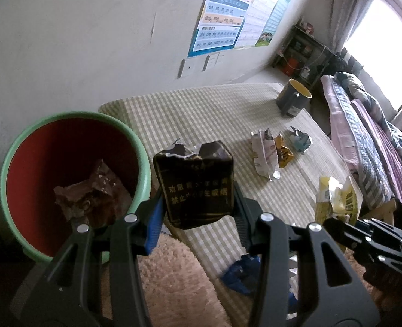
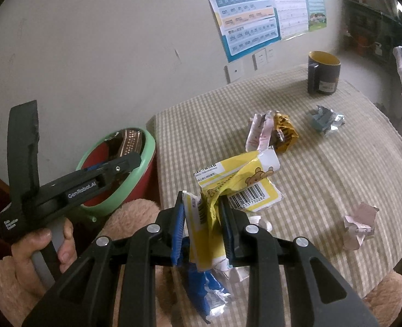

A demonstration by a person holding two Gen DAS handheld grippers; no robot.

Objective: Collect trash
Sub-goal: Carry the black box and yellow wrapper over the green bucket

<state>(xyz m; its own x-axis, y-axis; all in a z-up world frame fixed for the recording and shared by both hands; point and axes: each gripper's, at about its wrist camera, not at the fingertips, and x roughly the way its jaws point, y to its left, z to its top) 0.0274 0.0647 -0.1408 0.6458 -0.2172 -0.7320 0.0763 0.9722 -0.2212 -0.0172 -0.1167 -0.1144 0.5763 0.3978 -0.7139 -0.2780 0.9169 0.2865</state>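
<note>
My left gripper is shut on a black torn cigarette pack with gold lettering, held just right of the green-rimmed red bin, which holds a crumpled brown wrapper. My right gripper is shut on a yellow wrapper with a bear and a barcode, above the checked tablecloth. The left gripper shows in the right wrist view over the bin. The yellow wrapper and right gripper also show in the left wrist view.
On the table lie a pink-white wrapper, a gold wrapper, a silver-blue wrapper, a crumpled pink paper and a blue wrapper. A dark mug stands at the far end. A bed lies to the right.
</note>
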